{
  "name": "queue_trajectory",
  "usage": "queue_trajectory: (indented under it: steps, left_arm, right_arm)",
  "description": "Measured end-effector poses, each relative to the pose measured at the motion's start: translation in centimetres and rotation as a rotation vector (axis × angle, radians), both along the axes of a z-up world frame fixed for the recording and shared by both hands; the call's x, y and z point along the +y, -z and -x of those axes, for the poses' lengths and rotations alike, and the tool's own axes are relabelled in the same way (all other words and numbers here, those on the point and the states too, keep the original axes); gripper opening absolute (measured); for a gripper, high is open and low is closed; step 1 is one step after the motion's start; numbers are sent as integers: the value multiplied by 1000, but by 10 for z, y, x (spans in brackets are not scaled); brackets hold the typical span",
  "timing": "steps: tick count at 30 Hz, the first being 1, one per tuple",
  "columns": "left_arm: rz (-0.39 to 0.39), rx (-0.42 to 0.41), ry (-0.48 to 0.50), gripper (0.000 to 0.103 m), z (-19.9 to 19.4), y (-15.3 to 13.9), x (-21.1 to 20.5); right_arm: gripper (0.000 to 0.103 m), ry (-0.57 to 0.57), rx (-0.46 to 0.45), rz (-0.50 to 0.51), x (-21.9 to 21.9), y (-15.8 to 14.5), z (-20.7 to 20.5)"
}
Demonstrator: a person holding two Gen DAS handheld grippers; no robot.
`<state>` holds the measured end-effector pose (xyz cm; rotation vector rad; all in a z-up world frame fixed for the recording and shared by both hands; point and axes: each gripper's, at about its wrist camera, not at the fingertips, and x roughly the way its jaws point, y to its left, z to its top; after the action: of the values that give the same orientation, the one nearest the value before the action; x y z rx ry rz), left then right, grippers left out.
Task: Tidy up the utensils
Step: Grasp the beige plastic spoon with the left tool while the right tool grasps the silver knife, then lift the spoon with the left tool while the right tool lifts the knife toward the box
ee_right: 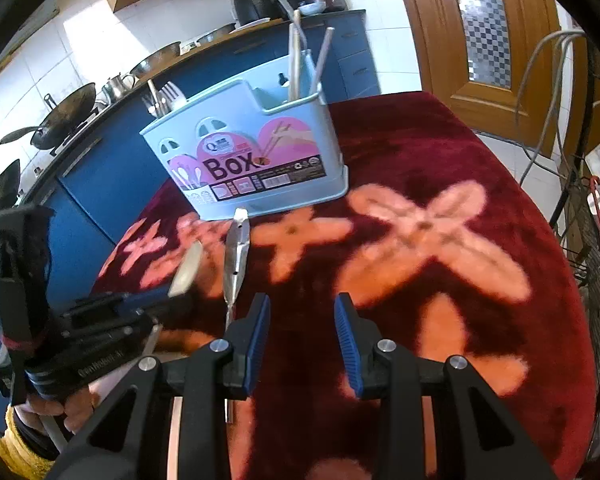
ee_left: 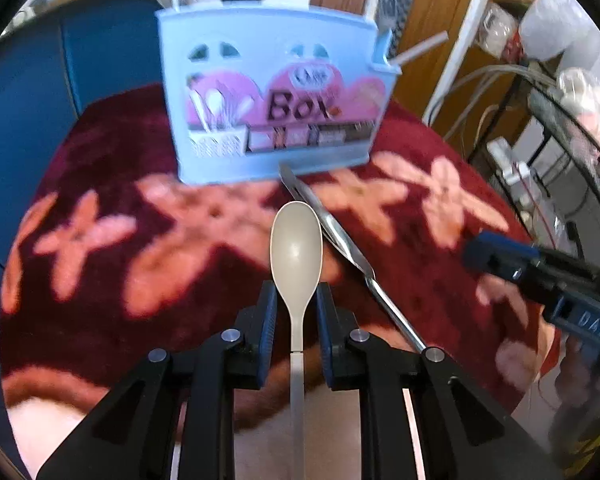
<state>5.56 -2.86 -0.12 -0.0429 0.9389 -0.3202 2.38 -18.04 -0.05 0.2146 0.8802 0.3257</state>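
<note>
left gripper [ee_left: 296, 312] has its jaws drawn in around the neck of the beige spoon [ee_left: 296, 240], though whether the pads actually pinch it, i can't tell. the spoon sits just in front of the blue utensil box [ee_right: 252, 152]. box already holds forks [ee_right: 166, 94] and chopsticks [ee_right: 296, 60]. a metal peeler [ee_right: 236, 256] lies on the red cloth [ee_right: 440, 152] before the box, not yet sorted. right gripper [ee_right: 302, 320] hangs half open, empty, nearer than the peeler.
</note>
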Motion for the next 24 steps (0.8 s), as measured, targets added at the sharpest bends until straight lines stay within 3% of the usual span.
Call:
queue_trajectory:
  steps: [3,5,14,24]
  left_arm:
    - [16,-32,-38,19,0,-9,12]
    - [21,-56,-64,19,0,-15,21]
    - [32,-125,-158,18,1,-28,54]
    - [41,-127,-211,18,-3,-23,69]
  right_arm:
    - [37,-20,3,4,8,-1,-3]
    - [43,-41,5,-8,14,-1,-5]
    - [45,-122,37,29,50,6,-21]
    - [46,-171,95,109,80,24,-47]
